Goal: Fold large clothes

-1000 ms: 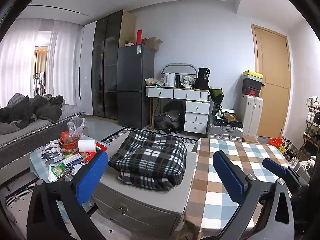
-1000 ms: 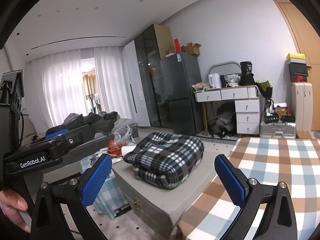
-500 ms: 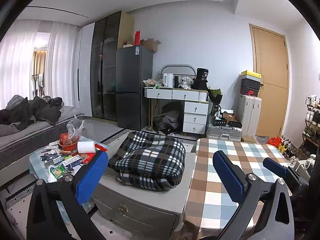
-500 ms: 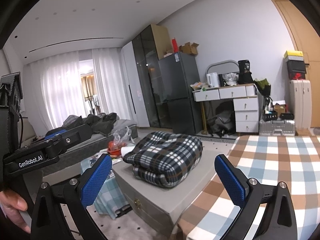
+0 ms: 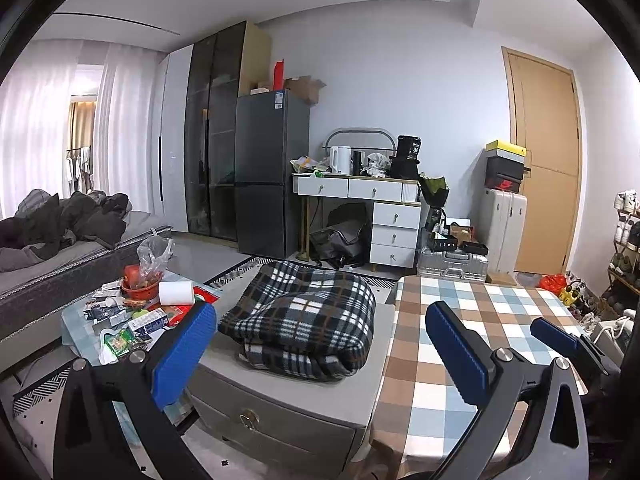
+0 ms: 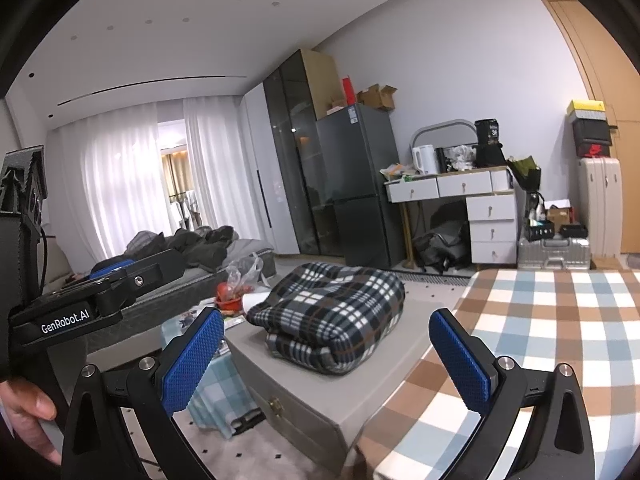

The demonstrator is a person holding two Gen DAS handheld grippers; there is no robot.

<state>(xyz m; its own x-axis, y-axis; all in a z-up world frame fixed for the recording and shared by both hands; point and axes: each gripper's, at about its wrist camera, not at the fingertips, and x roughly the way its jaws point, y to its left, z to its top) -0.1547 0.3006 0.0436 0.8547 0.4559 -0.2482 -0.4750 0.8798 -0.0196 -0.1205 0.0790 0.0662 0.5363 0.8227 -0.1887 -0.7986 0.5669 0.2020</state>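
A folded black, white and brown plaid garment (image 5: pixel 304 316) lies in a thick bundle on a grey low cabinet (image 5: pixel 276 400). It also shows in the right wrist view (image 6: pixel 332 316). My left gripper (image 5: pixel 320 348) is open and empty, held in the air in front of the bundle, apart from it. My right gripper (image 6: pixel 326 356) is open and empty, also short of the bundle. The left gripper's body (image 6: pixel 80 304) shows at the left of the right wrist view, held by a hand.
A table with a checked cloth (image 5: pixel 480 332) stands to the right of the cabinet. A cluttered low table (image 5: pixel 132 312) stands to the left. A bed with dark clothes (image 5: pixel 60 228), a fridge (image 5: pixel 268 172), a white desk (image 5: pixel 360 208) and suitcases (image 5: pixel 500 232) stand behind.
Both grippers have tilted slightly upward; the plaid bundle sits a little lower in both views. Both stay open. The bundle itself has not moved.
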